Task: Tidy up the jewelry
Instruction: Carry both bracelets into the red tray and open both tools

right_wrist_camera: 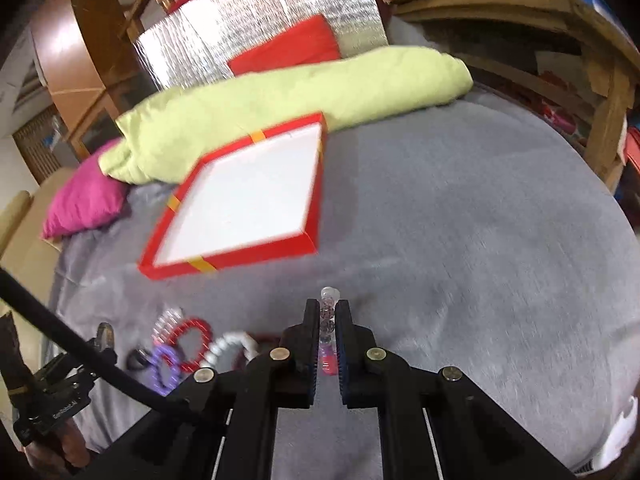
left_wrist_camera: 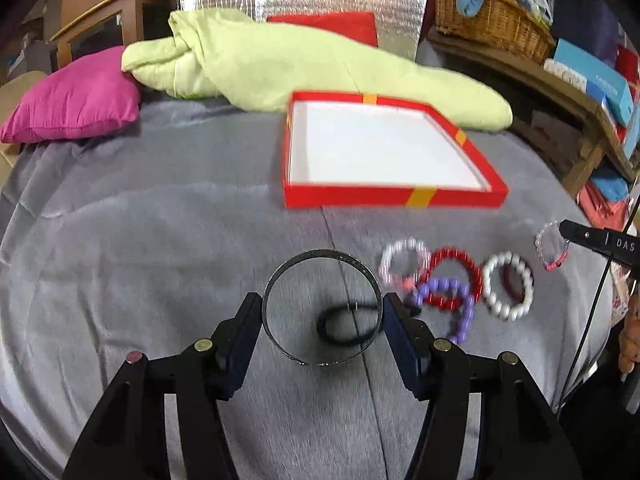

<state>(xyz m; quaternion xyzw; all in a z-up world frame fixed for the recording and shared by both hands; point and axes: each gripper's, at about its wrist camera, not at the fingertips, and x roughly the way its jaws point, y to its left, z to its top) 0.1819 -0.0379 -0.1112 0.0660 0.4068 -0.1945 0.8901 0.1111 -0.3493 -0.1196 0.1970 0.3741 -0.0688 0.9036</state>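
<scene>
So the left gripper [left_wrist_camera: 322, 316] has its fingers pressed on either side of a dark metal bangle [left_wrist_camera: 320, 306], squeezing it across its width; the ring's opening faces the camera, held above the grey blanket [left_wrist_camera: 160, 240]. A black hair tie [left_wrist_camera: 344, 326] shows through the ring. At about 3 o'clock of the bangle there's a huddle of bead bracelets lying flat: a purple one [left_wrist_camera: 452, 304], a red one [left_wrist_camera: 452, 276], a pale pink-white one [left_wrist_camera: 402, 260] and a white pearl one [left_wrist_camera: 508, 284], touching or overlapping.

The right gripper [right_wrist_camera: 328, 340] is clamped on a clear beaded bracelet [right_wrist_camera: 328, 320] with pink bits, held edge-on, long axis running straight away from the camera.

Farther off at 12 o'clock sits an open red box [left_wrist_camera: 392, 196] with a white inside, then a green blanket roll [left_wrist_camera: 280, 64] and a magenta pillow [left_wrist_camera: 72, 100].
</scene>
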